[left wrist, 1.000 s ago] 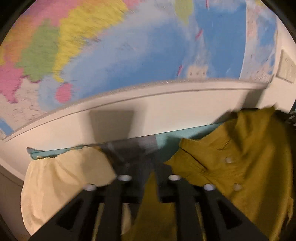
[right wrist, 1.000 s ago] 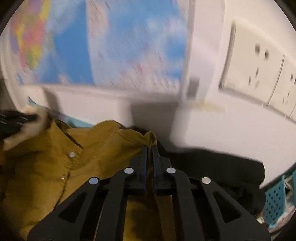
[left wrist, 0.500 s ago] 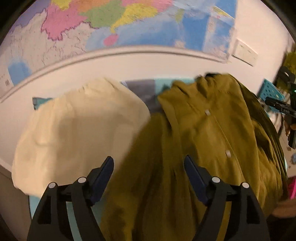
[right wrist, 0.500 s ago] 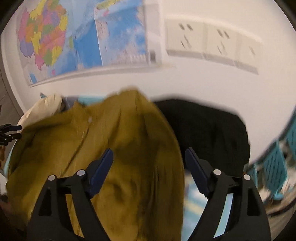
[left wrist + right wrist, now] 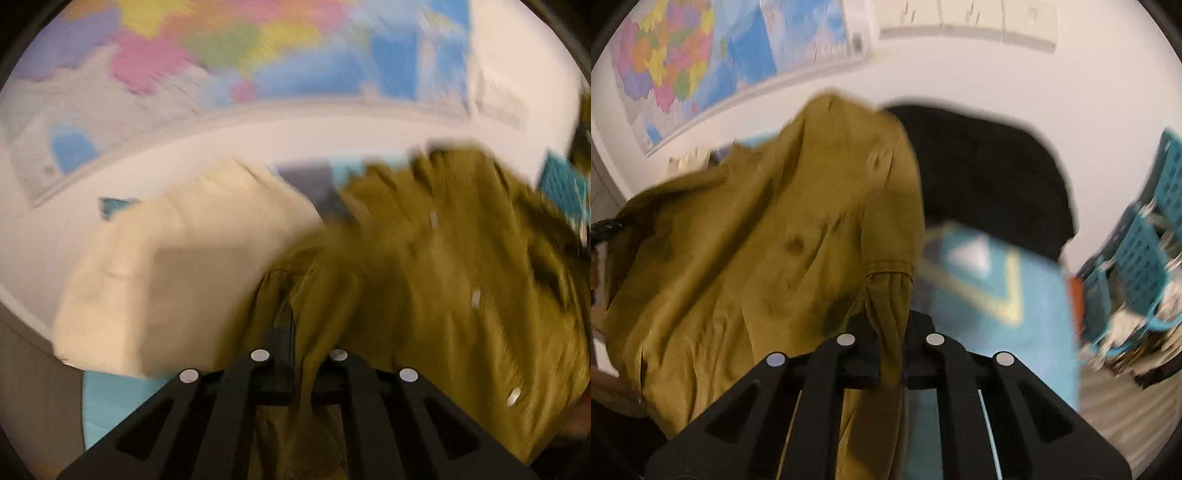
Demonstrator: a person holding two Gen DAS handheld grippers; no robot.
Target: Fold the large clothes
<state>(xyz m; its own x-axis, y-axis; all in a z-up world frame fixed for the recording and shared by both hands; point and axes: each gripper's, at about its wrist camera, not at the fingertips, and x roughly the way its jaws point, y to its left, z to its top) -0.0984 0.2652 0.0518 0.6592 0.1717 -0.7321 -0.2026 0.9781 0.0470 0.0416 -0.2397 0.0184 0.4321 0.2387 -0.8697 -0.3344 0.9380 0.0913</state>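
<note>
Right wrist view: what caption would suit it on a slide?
Right gripper, just closed, pinches the mustard shirt beside a black garment.

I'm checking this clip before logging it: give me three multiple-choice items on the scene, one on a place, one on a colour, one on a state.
1. In the left wrist view, where does the cream garment lie relative to the olive shirt?
A. To its left
B. To its right
C. On top of it

2. What colour is the garment behind the olive shirt in the right wrist view?
A. Red
B. Black
C. White

3. How does the right gripper stand?
A. Wide open over the shirt
B. Shut on a cream cloth
C. Shut on a fold of the olive shirt

Answers:
1. A, the cream cloth fills the left side beside the shirt.
2. B, the black garment lies against the wall.
3. C, olive fabric is pinched between its closed jaws.
</note>
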